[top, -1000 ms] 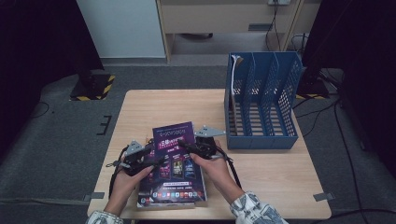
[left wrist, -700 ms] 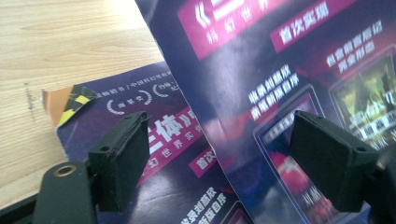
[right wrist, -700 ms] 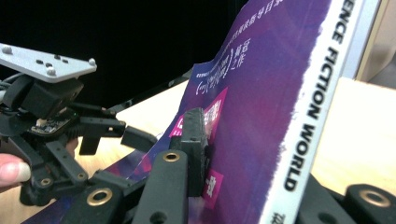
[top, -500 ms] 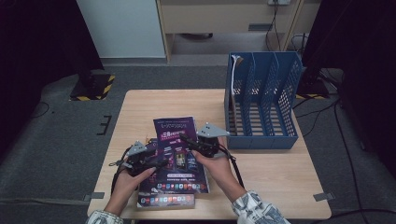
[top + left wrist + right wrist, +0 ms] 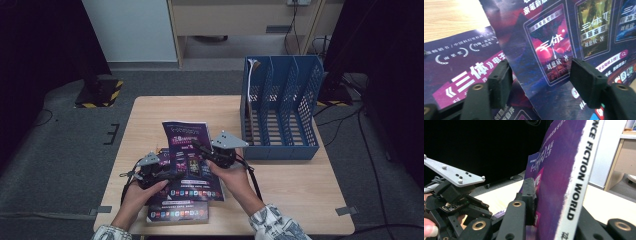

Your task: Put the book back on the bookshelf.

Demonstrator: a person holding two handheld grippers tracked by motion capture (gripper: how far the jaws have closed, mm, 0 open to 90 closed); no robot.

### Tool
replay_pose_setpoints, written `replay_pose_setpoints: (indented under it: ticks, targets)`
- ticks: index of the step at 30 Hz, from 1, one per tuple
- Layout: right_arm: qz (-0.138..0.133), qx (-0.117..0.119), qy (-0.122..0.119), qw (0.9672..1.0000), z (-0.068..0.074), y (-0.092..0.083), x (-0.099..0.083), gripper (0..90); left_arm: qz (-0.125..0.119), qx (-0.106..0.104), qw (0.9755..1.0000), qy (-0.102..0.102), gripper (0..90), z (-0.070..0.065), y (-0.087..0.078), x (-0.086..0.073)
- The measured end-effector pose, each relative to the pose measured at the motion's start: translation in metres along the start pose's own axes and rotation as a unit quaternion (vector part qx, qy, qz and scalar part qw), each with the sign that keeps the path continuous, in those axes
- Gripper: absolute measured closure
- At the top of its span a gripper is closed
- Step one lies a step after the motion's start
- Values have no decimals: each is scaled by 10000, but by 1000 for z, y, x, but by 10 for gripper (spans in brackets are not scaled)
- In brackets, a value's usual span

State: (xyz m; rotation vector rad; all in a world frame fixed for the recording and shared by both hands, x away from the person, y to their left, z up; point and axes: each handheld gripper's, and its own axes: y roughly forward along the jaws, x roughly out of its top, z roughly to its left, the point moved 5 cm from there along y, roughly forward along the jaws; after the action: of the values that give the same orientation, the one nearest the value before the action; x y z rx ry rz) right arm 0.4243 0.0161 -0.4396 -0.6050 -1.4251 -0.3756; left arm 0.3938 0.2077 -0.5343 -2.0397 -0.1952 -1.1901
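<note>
Blue file rack [image 5: 280,117], compartments empty.

Purple magazine [image 5: 186,150], white spine; blue perforated file rack [image 5: 281,112]; black tongs [image 5: 554,220].

The top magazine [image 5: 187,150] is a thin, glossy purple issue with rows of book covers printed on it and a white spine strip reading "SCIENCE FICTION WORLD". It stands tilted, lifted off the stack, with its right edge clamped between the right gripper's fingers [image 5: 529,195] and its left edge between the left gripper's fingers [image 5: 584,80] (these 2 not pressing it). The lower magazine [image 5: 177,212], also purple, lies flat beneath those fingers.
</note>
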Motion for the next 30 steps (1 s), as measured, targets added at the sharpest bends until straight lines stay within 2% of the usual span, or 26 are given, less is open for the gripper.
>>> replay_pose_setpoints:
  ticks: [2,4,7,11,15,17,24,30]
  targets:
    - [-3,20,-8,10000,0,0,0,789,19,-47,10000,-50,400,1,-1,1]
    - [-10,21,5,10000,0,0,0,789,1,-71,9999,-147,460,4,-4,2]
    - [24,59,42,10000,0,0,-1,788,-17,-25,9999,-107,568,4,-8,5]
    - [73,88,78,9999,-2,0,-2,788,15,10,10000,-92,636,4,-10,6]
    - [168,138,88,9997,-3,0,-1,783,52,77,9999,-43,661,3,-12,8]
    - [200,139,111,9996,-5,-1,-2,782,53,137,9999,46,672,2,-12,9]
    - [99,84,43,9999,-7,-5,6,794,-234,372,9988,201,707,1,-22,18]
    - [74,87,-15,9999,-6,-7,12,797,-369,585,9970,347,723,0,-27,24]
